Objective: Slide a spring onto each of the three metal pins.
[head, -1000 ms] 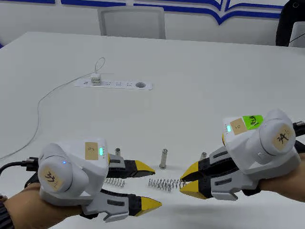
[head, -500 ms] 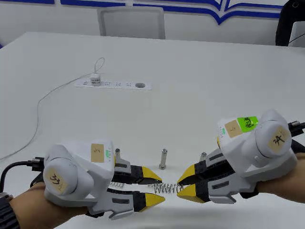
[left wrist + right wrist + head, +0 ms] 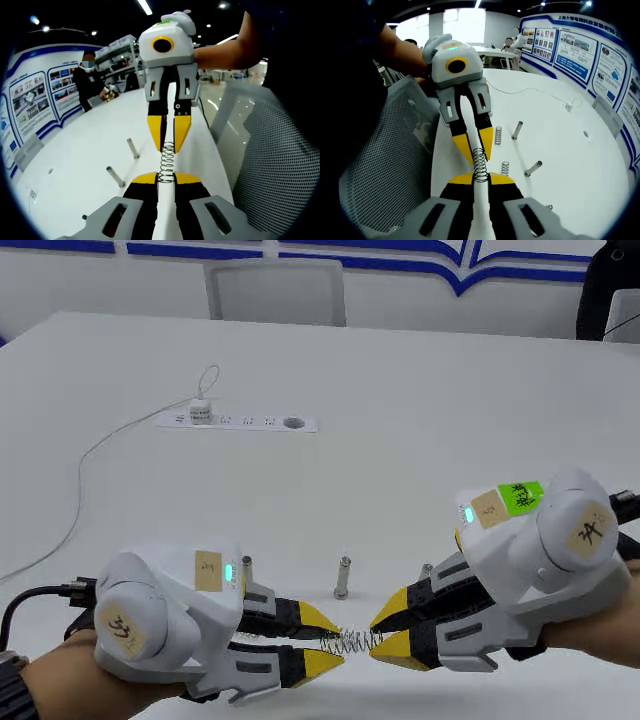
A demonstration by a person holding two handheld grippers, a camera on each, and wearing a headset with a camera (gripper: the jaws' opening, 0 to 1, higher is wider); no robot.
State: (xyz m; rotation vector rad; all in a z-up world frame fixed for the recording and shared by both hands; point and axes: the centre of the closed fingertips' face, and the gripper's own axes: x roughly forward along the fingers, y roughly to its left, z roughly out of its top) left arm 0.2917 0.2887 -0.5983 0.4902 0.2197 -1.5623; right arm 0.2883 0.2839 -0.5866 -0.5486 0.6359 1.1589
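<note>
- We see the white-and-grey left hand-held gripper with yellow-tipped black jaws low at the near edge of the white table. Its jaws are closed on one end of a thin coiled steel spring.
- The matching right hand-held gripper faces it, tip to tip. Its jaws are pinched on the spring's other end.
- The spring runs straight across the short gap between the two sets of yellow tips. In both gripper views it lines up with the jaws.
- We cannot tell whether the spring is clear of the table or brushing it.
- Three short upright metal pins stand in a row just beyond the grippers: the left pin, the middle pin and the right pin.
- The held spring is just in front of the middle pin and apart from it. That pin is bare.
- In the right gripper view we see two more steel springs lying on the table beside the left hand-held gripper, a longer loose spring and a shorter loose spring.
- Farther back lies a white power strip, with its white cable trailing off to the left.
- A grey chair stands at the table's far edge.
</note>
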